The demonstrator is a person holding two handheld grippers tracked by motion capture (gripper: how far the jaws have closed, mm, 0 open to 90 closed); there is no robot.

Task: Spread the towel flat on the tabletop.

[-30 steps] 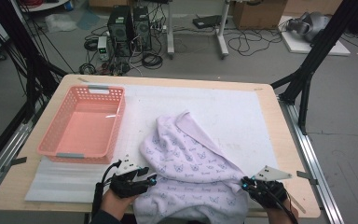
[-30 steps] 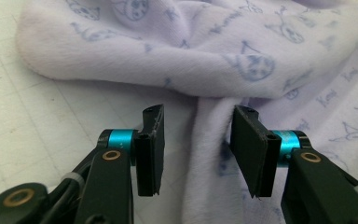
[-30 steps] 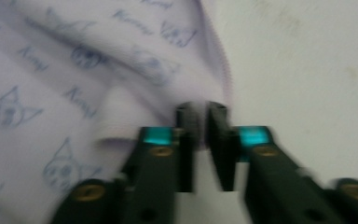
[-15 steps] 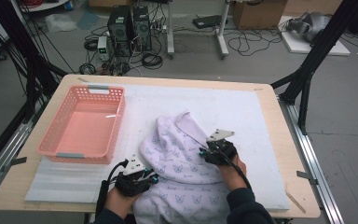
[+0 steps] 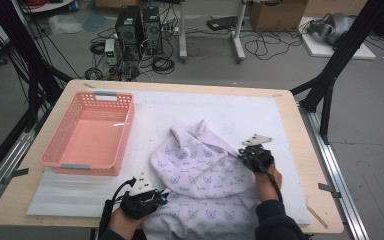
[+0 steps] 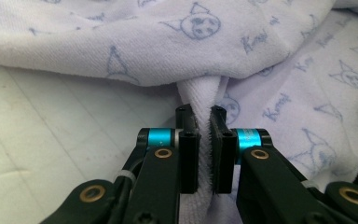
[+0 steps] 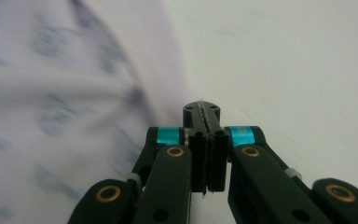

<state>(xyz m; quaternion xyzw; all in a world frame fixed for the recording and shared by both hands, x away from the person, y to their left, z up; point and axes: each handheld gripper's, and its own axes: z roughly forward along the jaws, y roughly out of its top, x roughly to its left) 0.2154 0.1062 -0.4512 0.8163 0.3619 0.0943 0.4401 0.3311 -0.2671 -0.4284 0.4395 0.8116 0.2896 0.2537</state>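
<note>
While the left gripper (image 6: pixel 204 125) pinches a ridge of the pale lilac garment (image 5: pixel 205 185) at the lower left of the high view, its jaws have just been closing and now press a fold of cloth between the pads, so that corner is anchored. The garment lies crumpled on the white mat (image 5: pixel 220 112) across the lower middle of the frame, a peak of it pointing toward the centre. The right gripper (image 7: pixel 206 112) sits at the garment's right edge, middle right of the high view (image 5: pixel 254 156); its jaws have just been closing and now meet with no cloth visible between them, resting on bare mat just beside the hem.

To do this step well, as I judge it, the right gripper needs to reopen, slide under the loose edge beside it and take a single layer, not a bunch. The left should keep its pinch low and steady, since pulling before both ends are held would only drag the heap. The pink basket (image 5: pixel 87 132) stands at the upper left, well apart from the cloth.
</note>
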